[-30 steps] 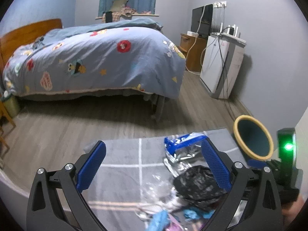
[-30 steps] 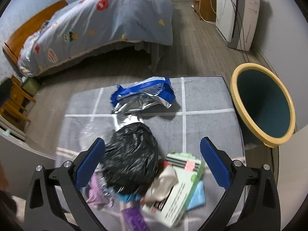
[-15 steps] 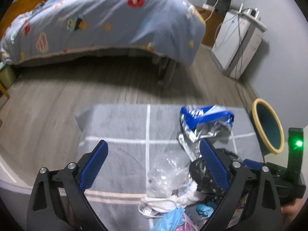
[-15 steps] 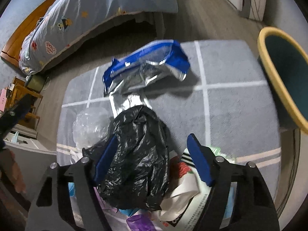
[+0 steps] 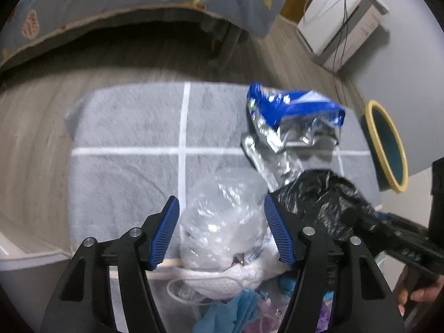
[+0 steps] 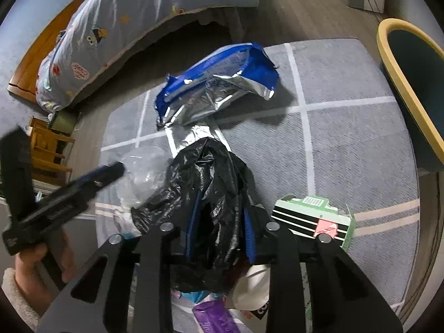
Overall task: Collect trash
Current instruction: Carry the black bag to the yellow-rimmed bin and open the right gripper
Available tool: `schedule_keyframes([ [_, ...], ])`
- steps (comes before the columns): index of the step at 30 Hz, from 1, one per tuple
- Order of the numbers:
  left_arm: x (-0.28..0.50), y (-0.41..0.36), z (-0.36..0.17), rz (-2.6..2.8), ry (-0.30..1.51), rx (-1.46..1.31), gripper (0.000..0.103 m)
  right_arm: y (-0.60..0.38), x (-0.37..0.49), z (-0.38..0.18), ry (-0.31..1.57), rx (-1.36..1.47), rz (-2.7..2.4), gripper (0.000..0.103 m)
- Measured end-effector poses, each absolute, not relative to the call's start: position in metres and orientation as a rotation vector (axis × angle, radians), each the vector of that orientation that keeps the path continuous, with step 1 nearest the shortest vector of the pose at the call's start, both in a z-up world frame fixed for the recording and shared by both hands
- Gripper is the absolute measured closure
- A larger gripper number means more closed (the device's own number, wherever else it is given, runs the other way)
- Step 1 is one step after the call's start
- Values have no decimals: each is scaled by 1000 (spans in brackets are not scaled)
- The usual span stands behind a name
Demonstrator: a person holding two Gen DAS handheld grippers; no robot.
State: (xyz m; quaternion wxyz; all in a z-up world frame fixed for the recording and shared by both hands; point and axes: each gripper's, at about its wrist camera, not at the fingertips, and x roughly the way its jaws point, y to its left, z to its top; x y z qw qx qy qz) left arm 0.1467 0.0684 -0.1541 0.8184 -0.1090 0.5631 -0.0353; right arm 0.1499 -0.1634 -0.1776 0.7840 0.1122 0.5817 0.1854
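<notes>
Left wrist view looks down on a grey rug [image 5: 125,166] with white lines, littered with trash. The left tongs [image 5: 222,236] stand about half apart and are closing, with a crumpled clear plastic bag [image 5: 227,208] between the blue pads. The right-hand pad [image 5: 277,236] lies against the bag's edge; the left-hand pad shows a small gap, so the bag is not yet pinched. Under the bag lies white cloth-like trash [image 5: 236,277], and lower in the picture something light blue that is too blurred to name.

Right wrist view shows the right tongs [image 6: 219,227] nearly together and closing, their pads sunk into the folds of a black plastic bag [image 6: 211,177], which bulges up between and over them; the pads press on it. The black bag lies on the rug just beside the clear one. Beyond it lies a blue and silver foil bag [image 6: 219,83], torn open, with its silver strip reaching to the black bag. Right of the tongs sits a green carton [image 6: 313,216] with black stripes, touching the rug. A dark bin with a yellow rim [image 6: 399,63] stands at the rug's right edge, well apart from both tongs. A bed [image 6: 138,14] with a patterned blue cover stands behind.
</notes>
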Motion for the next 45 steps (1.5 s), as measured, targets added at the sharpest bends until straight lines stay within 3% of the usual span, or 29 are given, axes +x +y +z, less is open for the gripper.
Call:
schedule_keyframes([
  [5, 146, 67, -161, -72, 1226, -232, 51, -159, 149, -171, 1236, 264, 449, 89],
  [10, 144, 63, -160, -98, 1234, -202, 80, -159, 149, -159, 1205, 278, 459, 91],
  [12, 143, 61, -156, -90, 1216, -171, 85, -160, 150, -152, 1188, 284, 462, 92],
  [27, 132, 35, -54, -119, 903, -109, 87, -194, 137, -41, 904, 187, 412, 92],
  [36, 133, -26, -10, -244, 771, -75, 87, -297, 160, 24, 761, 176, 265, 92],
  [40, 133, -68, -3, -321, 744, -26, 86, -355, 174, 27, 717, 147, 120, 92],
  [45, 149, -143, -9, -433, 732, 43, 86, -422, 200, -15, 769, 210, -29, 92],
])
